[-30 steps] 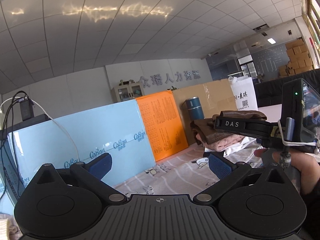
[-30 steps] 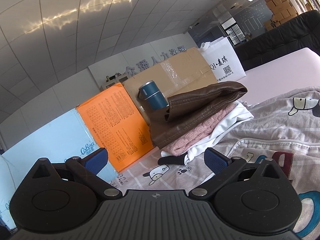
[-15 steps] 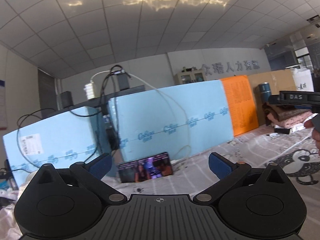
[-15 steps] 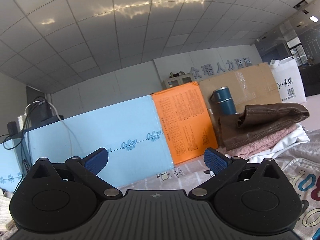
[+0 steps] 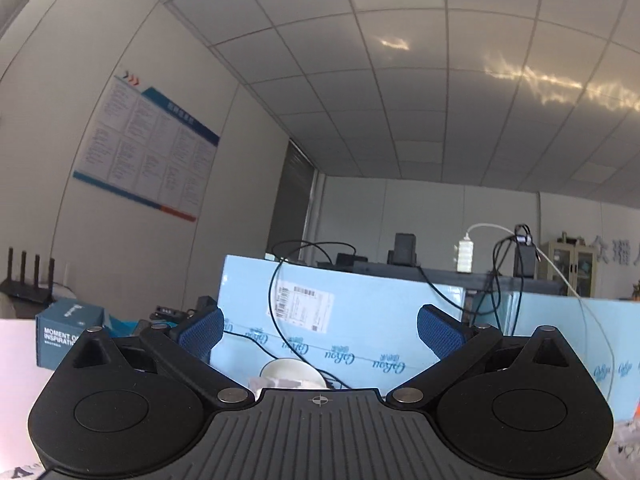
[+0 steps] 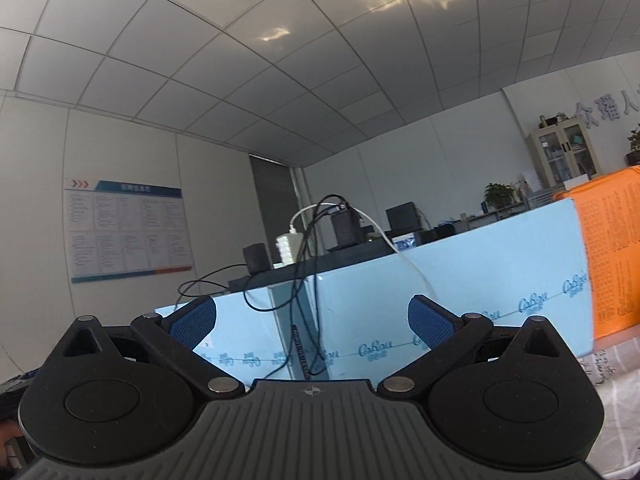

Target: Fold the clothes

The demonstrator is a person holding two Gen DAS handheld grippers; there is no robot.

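Readable print on boards and a box

The light-blue foam board (image 5: 340, 344) repeats "CaRou"; left of it, a teal box (image 5: 66, 334) reads "MOMENT O… INSPIRATI…", cut off by the gripper.

Left gripper (image 5: 319, 327): jaws wide apart, nothing between blue pads (image 5: 201, 332), pointed level-to-upward toward 12 o'clock. Right gripper (image 6: 312, 320): same, spread wide, empty, pads (image 6: 431, 326) clear, aimed slightly up.
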